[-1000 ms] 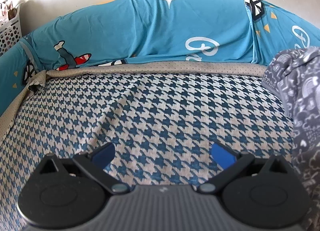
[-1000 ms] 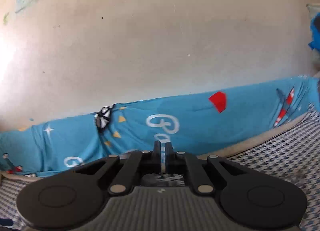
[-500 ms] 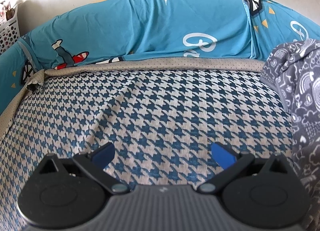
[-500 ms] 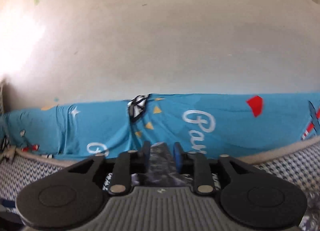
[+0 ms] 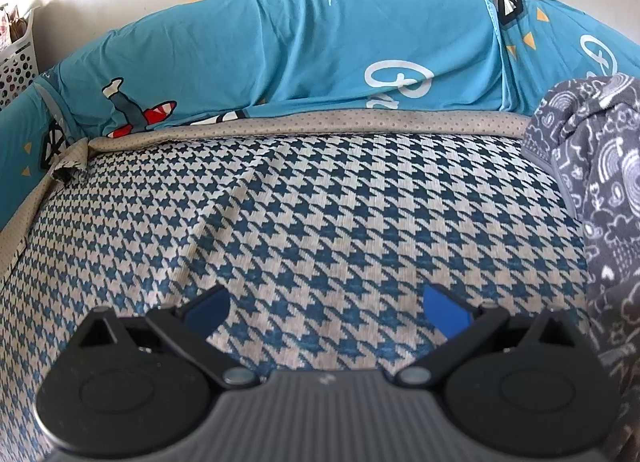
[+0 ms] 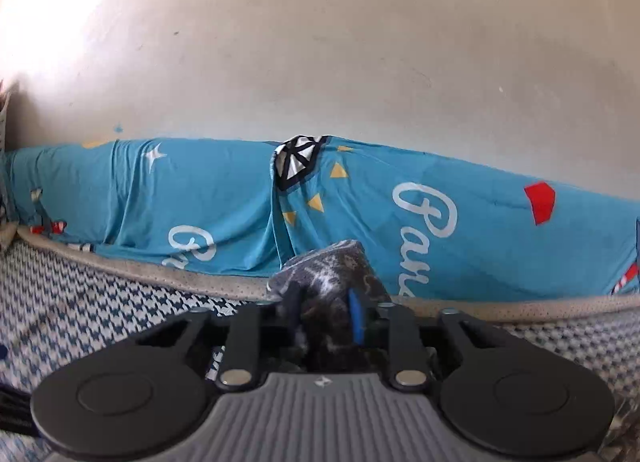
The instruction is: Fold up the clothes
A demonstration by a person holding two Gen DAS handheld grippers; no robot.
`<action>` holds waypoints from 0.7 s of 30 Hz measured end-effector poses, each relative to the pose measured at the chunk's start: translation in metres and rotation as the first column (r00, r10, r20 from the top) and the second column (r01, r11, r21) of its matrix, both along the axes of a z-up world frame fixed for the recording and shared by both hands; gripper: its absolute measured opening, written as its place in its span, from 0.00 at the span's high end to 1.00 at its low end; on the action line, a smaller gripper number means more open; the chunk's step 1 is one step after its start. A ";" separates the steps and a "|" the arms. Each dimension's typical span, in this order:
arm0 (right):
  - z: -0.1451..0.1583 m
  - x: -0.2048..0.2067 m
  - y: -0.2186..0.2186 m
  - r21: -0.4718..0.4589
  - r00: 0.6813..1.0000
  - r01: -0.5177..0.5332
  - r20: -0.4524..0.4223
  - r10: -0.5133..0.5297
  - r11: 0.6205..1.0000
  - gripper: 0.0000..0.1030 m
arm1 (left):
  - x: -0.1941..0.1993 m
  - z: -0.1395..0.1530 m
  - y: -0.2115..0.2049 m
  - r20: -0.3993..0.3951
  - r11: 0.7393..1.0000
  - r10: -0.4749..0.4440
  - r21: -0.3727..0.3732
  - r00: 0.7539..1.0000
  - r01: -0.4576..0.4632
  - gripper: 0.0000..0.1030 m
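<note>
A dark grey garment with white doodle print (image 5: 600,190) hangs at the right edge of the left wrist view, above the houndstooth bed cover (image 5: 300,222). My left gripper (image 5: 326,308) is open and empty, low over the cover, left of the garment. In the right wrist view my right gripper (image 6: 325,312) has its jaws closed on a bunched fold of the same garment (image 6: 332,266), held up above the bed. The rest of the garment is hidden below the gripper body.
A teal cartoon-print sheet (image 5: 300,54) covers a bolster along the wall behind the bed; it also shows in the right wrist view (image 6: 200,198). A white perforated basket (image 5: 16,62) stands at the far left. A beige dotted border (image 5: 320,122) edges the cover.
My right gripper's jaws parted from fully shut and now hold a thick bunch of the garment; its view swung right. The garment's hanging edge shifted slightly in the left wrist view.
</note>
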State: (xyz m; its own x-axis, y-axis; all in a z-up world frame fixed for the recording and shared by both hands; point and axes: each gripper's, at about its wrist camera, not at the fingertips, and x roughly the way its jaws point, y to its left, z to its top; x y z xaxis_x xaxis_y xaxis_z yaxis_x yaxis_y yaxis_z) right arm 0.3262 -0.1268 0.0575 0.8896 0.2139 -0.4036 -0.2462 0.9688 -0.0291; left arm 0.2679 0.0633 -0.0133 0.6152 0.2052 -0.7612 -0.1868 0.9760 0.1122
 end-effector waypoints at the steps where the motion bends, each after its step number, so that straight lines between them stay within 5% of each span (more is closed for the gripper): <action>1: 0.002 0.000 -0.003 0.033 1.000 -0.003 -0.005 0.003 0.999 0.84 | 0.000 0.001 0.001 0.002 1.000 0.001 -0.001 1.000 -0.001 0.00; 6: 0.022 -0.009 -0.010 0.216 0.999 -0.032 0.003 0.032 0.976 0.87 | 0.000 0.007 0.007 0.025 1.000 0.027 0.003 0.999 -0.027 0.00; 11: 0.040 -0.032 0.012 0.346 0.977 -0.207 0.031 0.210 0.915 0.87 | -0.003 0.026 0.027 0.086 0.996 0.090 0.018 0.992 -0.092 0.00; 14: 0.046 -0.055 0.039 0.337 0.929 -0.366 0.076 0.362 0.868 0.97 | -0.007 0.043 0.048 0.160 0.983 0.166 0.045 0.973 -0.176 0.00; 18: 0.042 -0.081 0.073 0.255 0.828 -0.553 0.063 0.558 0.793 0.97 | -0.012 0.056 0.076 0.231 0.951 0.282 0.062 0.931 -0.304 0.00; 21: 0.028 -0.088 0.087 0.167 0.804 -0.585 -0.007 0.594 0.794 0.97 | -0.016 0.060 0.089 0.233 0.936 0.338 0.017 0.912 -0.351 0.00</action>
State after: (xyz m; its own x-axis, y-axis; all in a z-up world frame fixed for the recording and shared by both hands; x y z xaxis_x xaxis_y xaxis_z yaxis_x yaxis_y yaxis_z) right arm 0.2380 -0.0400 0.0852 0.5480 0.7510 -0.3682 -0.7678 0.6263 0.1347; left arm 0.2519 0.1523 0.0470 0.6507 0.4739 -0.5933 -0.5369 0.8396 0.0818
